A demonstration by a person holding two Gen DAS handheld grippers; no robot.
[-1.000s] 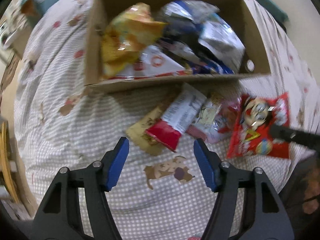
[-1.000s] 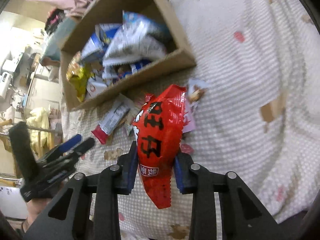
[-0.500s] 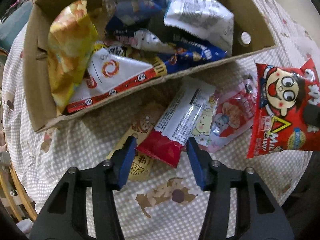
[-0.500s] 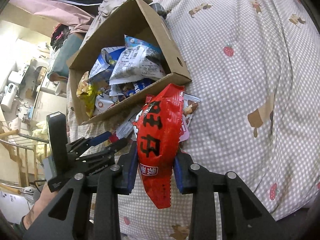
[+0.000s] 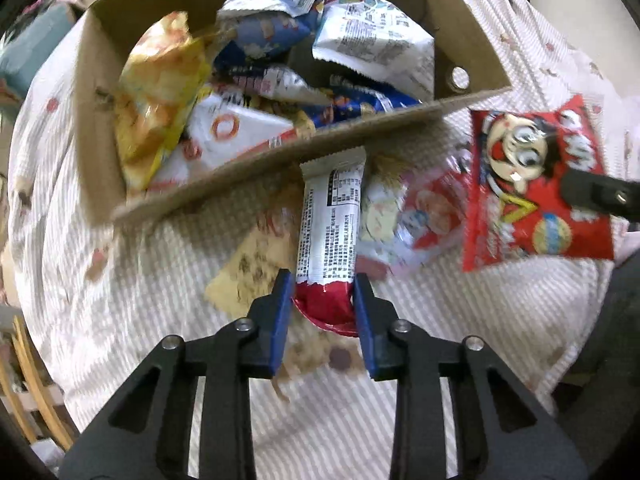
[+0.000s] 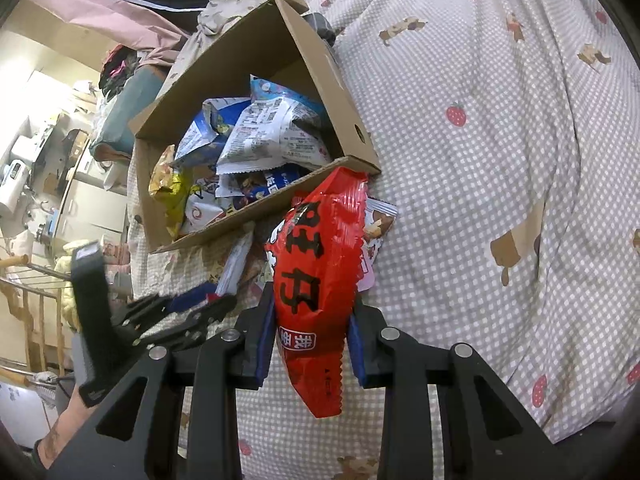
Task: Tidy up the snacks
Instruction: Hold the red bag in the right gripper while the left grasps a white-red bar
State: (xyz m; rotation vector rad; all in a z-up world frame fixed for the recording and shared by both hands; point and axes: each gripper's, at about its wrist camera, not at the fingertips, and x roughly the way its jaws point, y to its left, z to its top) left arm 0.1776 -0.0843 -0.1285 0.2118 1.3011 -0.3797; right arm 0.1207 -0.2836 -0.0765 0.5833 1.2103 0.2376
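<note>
Cardboard box (image 5: 100, 92) sits on the checked bedcover (image 5: 132, 288), open top, in the upper half of the left wrist view. Contents, heaped and overlapping: yellow crinkled bag (image 5: 160, 88) at 9 o'clock inside the box; white pack with orange ring (image 5: 228, 132) against the near wall; blue cartoon bag (image 5: 260, 40) toward 12; white printed bag (image 5: 376, 44) at 1 o'clock; dark blue wrapper (image 5: 360, 106) tucked along the near wall. Round finger hole (image 5: 459, 77) in the right wall.

Outside the box, a loose pile lies just below the near wall: tan cartoon packet (image 5: 252, 264), pale pink-and-white packet (image 5: 404, 224), both flat on the cover.

Left gripper (image 5: 322, 304): blue pads clenched on the red end of the red-and-white snack bar (image 5: 330, 220); the bar's white end points to 12 and reaches the box's near wall.

Right gripper (image 6: 312, 332): pads clamped on the lower part of the red candy bag (image 6: 320, 280), bag upright, its top at the box's near right corner. In the left wrist view the same bag (image 5: 536, 184) shows at 3 o'clock, cartoon face outward, with a black finger across it.

Edges and room: box near wall (image 6: 256, 208) stands directly ahead of both loads. Bare bedcover spreads wide from 1 to 5 o'clock in the right wrist view. Left gripper (image 6: 192, 308) lies close at 9 o'clock of the right one.
</note>
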